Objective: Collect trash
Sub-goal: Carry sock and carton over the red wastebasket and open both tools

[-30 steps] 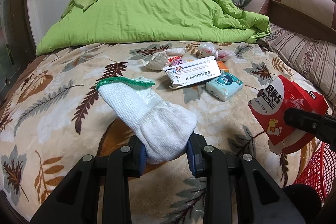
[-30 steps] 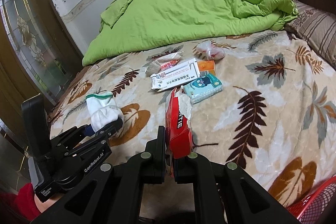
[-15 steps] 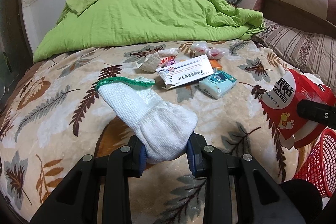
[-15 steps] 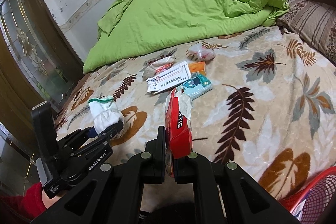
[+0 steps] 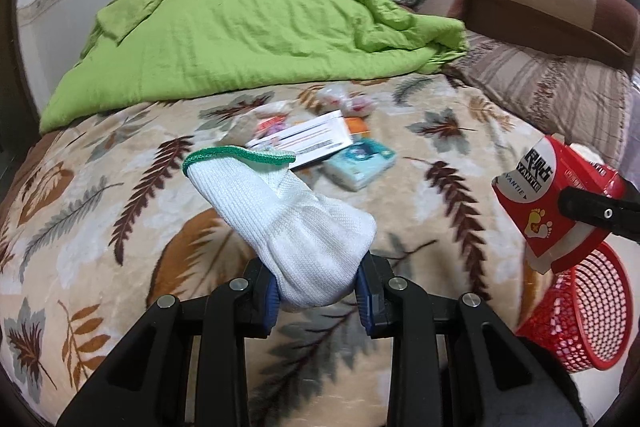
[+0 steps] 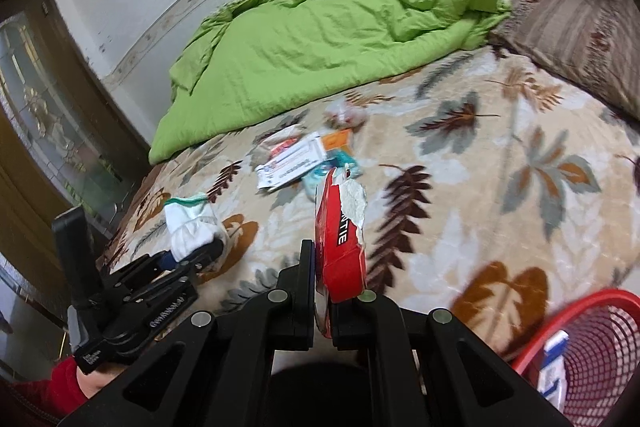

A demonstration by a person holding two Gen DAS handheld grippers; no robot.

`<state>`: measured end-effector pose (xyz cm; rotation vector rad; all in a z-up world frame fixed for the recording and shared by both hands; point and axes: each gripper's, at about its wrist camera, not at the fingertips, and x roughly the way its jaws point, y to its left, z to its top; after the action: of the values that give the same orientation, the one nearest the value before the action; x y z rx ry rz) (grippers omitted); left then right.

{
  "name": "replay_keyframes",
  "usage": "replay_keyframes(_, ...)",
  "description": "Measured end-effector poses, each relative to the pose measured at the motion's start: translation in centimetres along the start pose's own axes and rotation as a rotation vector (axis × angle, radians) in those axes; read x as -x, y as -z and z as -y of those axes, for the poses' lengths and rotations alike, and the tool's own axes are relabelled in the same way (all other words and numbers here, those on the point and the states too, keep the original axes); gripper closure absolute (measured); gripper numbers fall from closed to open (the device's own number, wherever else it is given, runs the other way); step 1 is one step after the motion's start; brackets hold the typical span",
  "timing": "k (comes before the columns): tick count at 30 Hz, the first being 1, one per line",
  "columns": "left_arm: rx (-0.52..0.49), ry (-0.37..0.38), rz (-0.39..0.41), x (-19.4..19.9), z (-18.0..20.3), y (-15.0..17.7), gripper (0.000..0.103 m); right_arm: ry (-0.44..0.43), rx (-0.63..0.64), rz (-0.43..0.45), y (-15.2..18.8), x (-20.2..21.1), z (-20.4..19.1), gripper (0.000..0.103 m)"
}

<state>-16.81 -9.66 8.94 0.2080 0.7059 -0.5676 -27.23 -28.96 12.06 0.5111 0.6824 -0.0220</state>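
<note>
Left gripper (image 5: 316,291) jaws clamped on white sock (image 5: 296,227), lifted off bed (image 5: 100,227). Right gripper (image 6: 326,311) jaws pinching torn red box (image 6: 340,247) edge-on, red basket (image 6: 592,351) just right: likely drop-off next. Leftover litter ahead of jaws.

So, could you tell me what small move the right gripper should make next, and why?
Probably carry the red packet sideways over the red mesh basket. The right gripper is already shut on it, and the basket sits just off the bed's edge, to its right.
</note>
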Motion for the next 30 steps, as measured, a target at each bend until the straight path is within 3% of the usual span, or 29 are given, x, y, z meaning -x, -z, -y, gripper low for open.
replay_keyframes(6, -0.075, 0.121, -0.004, 1.3, 4.3, -1.1, 0.073, 0.068, -0.112, 0.04, 0.8, 4.6, 4.7, 0.097)
replay_keyframes(12, -0.201, 0.318, -0.051, 2.2, 11.2, -1.7, 0.073, 0.168, -0.202, 0.103, 2.0, 10.2, 9.3, 0.096)
replay_keyframes(17, -0.308, 0.543, -0.168, 2.0, 18.0, -1.0, 0.073, 0.231, -0.279, 0.116, 3.6, 13.3, 12.8, 0.096)
replay_keyframes(21, -0.383, 0.646, -0.245, 1.8, 22.7, 0.5, 0.073, 0.261, -0.323, 0.107, 5.1, 14.8, 14.8, 0.094)
replay_keyframes(23, -0.43, 0.681, -0.278, 1.7, 24.6, 1.2, 0.067, 0.28, -0.346, 0.097, 5.7, 15.3, 15.7, 0.094)
replay_keyframes(24, -0.443, 0.686, -0.286, 1.7, 25.1, 1.4, 0.058, 0.285, -0.359, 0.094, 5.9, 15.5, 16.2, 0.083)
replay_keyframes(25, -0.45, 0.689, -0.292, 1.8, 25.5, 1.6, 0.049, 0.29, -0.373, 0.092, 6.2, 15.7, 16.6, 0.063)
replay_keyframes(27, -0.449, 0.701, -0.288, 2.0, 25.8, 1.8, 0.047, 0.295, -0.381, 0.105, 6.4, 16.2, 16.8, 0.045)
replay_keyframes(30, -0.438, 0.691, -0.277, 2.1, 25.5, 1.6, 0.047, 0.307, -0.363, 0.117, 6.1, 16.5, 16.5, 0.044)
